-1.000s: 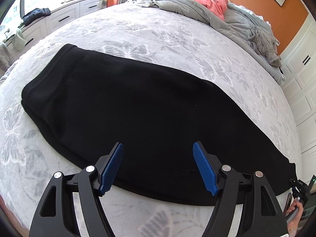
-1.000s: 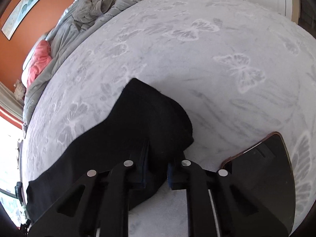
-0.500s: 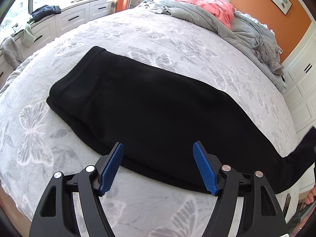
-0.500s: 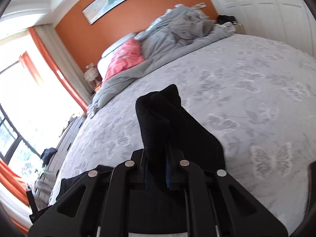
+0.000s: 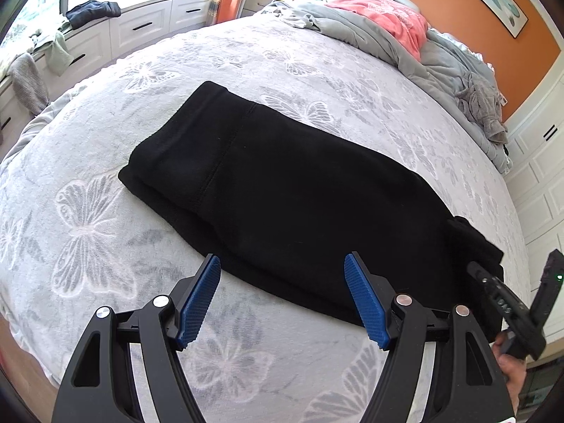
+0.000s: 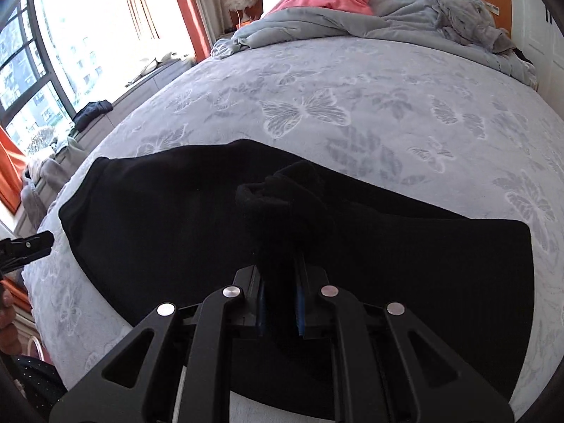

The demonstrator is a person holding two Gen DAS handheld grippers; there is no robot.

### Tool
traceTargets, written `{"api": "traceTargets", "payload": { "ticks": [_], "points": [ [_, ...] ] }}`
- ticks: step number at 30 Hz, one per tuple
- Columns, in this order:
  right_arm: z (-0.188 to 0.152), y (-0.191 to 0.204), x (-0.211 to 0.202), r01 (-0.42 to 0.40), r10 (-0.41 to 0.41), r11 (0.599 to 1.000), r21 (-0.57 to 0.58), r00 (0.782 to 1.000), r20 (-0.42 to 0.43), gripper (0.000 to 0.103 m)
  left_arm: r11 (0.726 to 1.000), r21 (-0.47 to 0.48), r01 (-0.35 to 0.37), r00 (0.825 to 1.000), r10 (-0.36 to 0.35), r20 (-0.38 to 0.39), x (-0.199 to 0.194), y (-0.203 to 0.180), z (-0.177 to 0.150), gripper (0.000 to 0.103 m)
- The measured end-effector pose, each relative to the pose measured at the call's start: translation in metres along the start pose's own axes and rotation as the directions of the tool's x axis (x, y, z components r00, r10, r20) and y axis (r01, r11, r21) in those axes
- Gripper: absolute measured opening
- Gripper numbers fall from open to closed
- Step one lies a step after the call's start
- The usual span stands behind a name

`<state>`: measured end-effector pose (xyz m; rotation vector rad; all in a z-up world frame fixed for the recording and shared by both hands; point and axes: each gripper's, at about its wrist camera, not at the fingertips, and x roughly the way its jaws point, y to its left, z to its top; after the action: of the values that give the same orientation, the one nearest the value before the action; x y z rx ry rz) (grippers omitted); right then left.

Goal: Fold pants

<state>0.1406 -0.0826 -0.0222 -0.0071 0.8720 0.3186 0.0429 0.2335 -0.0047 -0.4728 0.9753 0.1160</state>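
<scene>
Black pants (image 5: 282, 190) lie lengthwise on the bed, folded leg on leg, waistband at the far left. My left gripper (image 5: 282, 299) is open and empty, hovering just above the near edge of the pants. My right gripper (image 6: 280, 303) is shut on the leg-cuff end of the pants (image 6: 282, 190) and holds it raised over the rest of the pants (image 6: 158, 204). In the left wrist view the right gripper (image 5: 493, 289) shows at the right with the lifted cuff bunched by it.
The bed (image 5: 88, 211) has a grey butterfly-print cover. A grey duvet (image 5: 370, 31) and a pink pillow (image 5: 387, 17) lie at the headboard end. White drawers (image 5: 141, 24) with clothes on top stand by the window. White closet doors (image 5: 543, 162) are at the right.
My right gripper has lifted the cuff end off the bed and carried it back over the pants toward the waistband. My left gripper has pulled back from over the pants toward their near edge.
</scene>
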Motion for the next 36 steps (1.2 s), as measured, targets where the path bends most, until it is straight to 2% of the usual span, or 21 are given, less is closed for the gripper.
{"api": "traceTargets", "payload": {
  "ticks": [7,10,14,16,18,21,26,27,29,30,32,34,35,36],
  "points": [
    [0.0,0.009,0.006,0.016,-0.016,1.0,-0.005,1.0,0.002,0.012,0.999,-0.025,0.021,1.0,-0.021,0.007,-0.006,0.005,0.002,0.07],
    [0.013,-0.003,-0.022,0.019,-0.024,0.998,0.053,0.996,0.091,0.012,1.0,-0.017,0.015,1.0,-0.015,0.016,-0.007,0.004,0.003,0.07],
    [0.027,-0.057,-0.086,0.035,-0.093,0.974,0.222,0.962,0.256,0.012,1.0,-0.01,0.002,1.0,-0.002,0.019,-0.006,0.002,0.004,0.07],
    [0.024,-0.105,-0.117,0.043,-0.164,0.93,0.364,0.937,0.307,0.012,1.0,-0.01,0.007,1.0,-0.007,0.013,-0.004,-0.003,0.004,0.07],
    [0.014,-0.15,-0.141,0.089,-0.269,0.872,0.482,0.909,0.317,0.012,1.0,-0.006,0.013,1.0,-0.012,0.01,-0.001,-0.009,0.004,0.07],
    [-0.015,-0.221,-0.175,0.15,-0.414,0.74,0.656,0.87,0.268,0.012,0.999,0.029,0.012,1.0,-0.012,0.004,0.006,-0.027,0.002,0.07],
    [-0.068,-0.304,-0.209,0.211,-0.558,0.525,0.825,0.817,0.146,0.012,0.996,0.088,0.019,1.0,-0.017,-0.019,0.019,-0.057,-0.006,0.07],
    [-0.076,-0.312,-0.211,0.216,-0.563,0.503,0.837,0.817,0.128,0.012,0.995,0.099,0.018,1.0,-0.016,-0.023,0.021,-0.062,-0.009,0.07],
    [-0.085,-0.321,-0.21,0.172,-0.535,0.476,0.863,0.835,0.129,0.012,0.992,0.121,0.017,0.999,-0.013,-0.03,0.025,-0.072,-0.011,0.07],
    [-0.081,-0.316,-0.209,0.182,-0.54,0.483,0.856,0.832,0.128,0.012,0.992,0.128,0.016,0.999,-0.012,-0.032,0.027,-0.075,-0.013,0.07],
    [-0.062,-0.293,-0.207,0.206,-0.544,0.549,0.81,0.824,0.159,0.012,0.991,0.13,0.011,0.999,-0.006,-0.034,0.03,-0.078,-0.014,0.07],
    [-0.033,-0.25,-0.204,0.186,-0.492,0.67,0.719,0.836,0.243,0.012,0.992,0.124,0.011,0.999,-0.006,-0.036,0.031,-0.078,-0.014,0.07],
    [-0.017,-0.223,-0.197,0.168,-0.445,0.739,0.653,0.848,0.286,0.012,0.993,0.121,0.009,0.999,-0.005,-0.036,0.03,-0.076,-0.014,0.07],
    [-0.003,-0.198,-0.19,0.146,-0.399,0.791,0.594,0.86,0.319,0.012,0.993,0.118,0.007,0.999,-0.003,-0.035,0.029,-0.075,-0.014,0.07]
  ]
}}
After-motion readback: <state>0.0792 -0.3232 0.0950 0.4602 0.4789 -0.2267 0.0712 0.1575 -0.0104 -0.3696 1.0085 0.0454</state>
